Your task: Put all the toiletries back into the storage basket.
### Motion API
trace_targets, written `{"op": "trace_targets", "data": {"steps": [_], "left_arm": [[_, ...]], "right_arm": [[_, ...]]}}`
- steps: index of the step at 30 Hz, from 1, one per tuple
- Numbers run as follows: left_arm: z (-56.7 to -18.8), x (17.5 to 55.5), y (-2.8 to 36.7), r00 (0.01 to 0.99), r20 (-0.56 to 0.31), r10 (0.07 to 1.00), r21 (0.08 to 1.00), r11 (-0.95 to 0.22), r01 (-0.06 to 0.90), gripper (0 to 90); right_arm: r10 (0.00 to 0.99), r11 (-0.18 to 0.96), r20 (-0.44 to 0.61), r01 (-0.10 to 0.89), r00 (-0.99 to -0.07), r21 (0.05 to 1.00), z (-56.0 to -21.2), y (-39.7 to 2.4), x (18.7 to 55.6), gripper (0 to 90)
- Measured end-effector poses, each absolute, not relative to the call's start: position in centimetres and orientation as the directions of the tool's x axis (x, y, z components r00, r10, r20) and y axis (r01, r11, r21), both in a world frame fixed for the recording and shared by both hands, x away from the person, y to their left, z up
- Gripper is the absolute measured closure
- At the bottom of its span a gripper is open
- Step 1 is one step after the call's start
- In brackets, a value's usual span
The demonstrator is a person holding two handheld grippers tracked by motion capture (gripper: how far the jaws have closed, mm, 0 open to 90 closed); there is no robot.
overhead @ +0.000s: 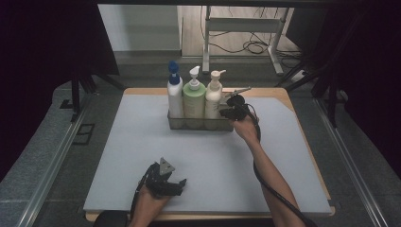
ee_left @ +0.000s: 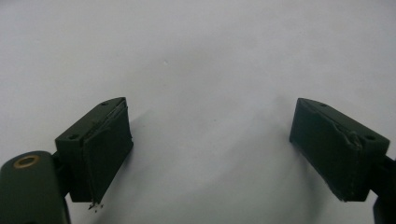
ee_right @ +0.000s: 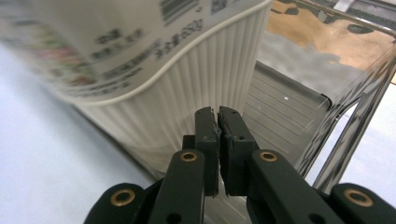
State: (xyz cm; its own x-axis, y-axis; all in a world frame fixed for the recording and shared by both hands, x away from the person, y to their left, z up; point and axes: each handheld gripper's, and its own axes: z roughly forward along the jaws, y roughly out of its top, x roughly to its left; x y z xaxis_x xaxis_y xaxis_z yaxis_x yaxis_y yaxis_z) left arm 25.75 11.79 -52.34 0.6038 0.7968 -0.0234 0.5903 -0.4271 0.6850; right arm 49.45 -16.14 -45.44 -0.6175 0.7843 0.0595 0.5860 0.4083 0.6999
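A clear plastic basket (overhead: 201, 124) stands at the back middle of the grey mat and holds three pump bottles: a white one with a blue top (overhead: 174, 94), a green one (overhead: 194, 97) and a cream one (overhead: 213, 94). My right gripper (overhead: 227, 112) sits at the basket's right end, beside the cream bottle. In the right gripper view its jaws (ee_right: 217, 114) are shut, seemingly pinching the basket's thin clear wall (ee_right: 345, 116), with the ribbed cream bottle (ee_right: 163, 70) just behind. My left gripper (overhead: 182, 184) rests near the mat's front edge. Its jaws (ee_left: 210, 144) stand wide open over bare mat.
The grey mat (overhead: 142, 156) covers a wooden tabletop (overhead: 309, 156) whose edge shows at the right and back. Beyond the table stand a metal frame (overhead: 246, 28) and floor cables. Dark curtains flank both sides.
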Motion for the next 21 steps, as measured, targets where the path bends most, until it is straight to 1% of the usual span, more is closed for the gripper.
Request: {"op": "trace_targets", "data": {"steps": [4,6,21], "left_arm": [[-52.35,25.75,11.79,0.604,-0.024,0.797,0.685,-0.427,0.59,12.3],[-52.34,25.76,11.79,0.604,-0.023,0.796,0.685,-0.428,0.589,12.3],[-52.36,25.77,11.79,0.604,-0.023,0.797,0.686,-0.427,0.589,12.3]], "right_arm": [[0.792,0.408,0.064,0.603,-0.607,0.686,-45.99,-15.68,49.93,88.4],[0.794,0.416,0.05,0.601,-0.605,0.682,-46.13,-15.41,49.96,89.3],[0.801,0.406,0.058,0.612,-0.596,0.679,-46.29,-15.3,50.51,89.8]]}}
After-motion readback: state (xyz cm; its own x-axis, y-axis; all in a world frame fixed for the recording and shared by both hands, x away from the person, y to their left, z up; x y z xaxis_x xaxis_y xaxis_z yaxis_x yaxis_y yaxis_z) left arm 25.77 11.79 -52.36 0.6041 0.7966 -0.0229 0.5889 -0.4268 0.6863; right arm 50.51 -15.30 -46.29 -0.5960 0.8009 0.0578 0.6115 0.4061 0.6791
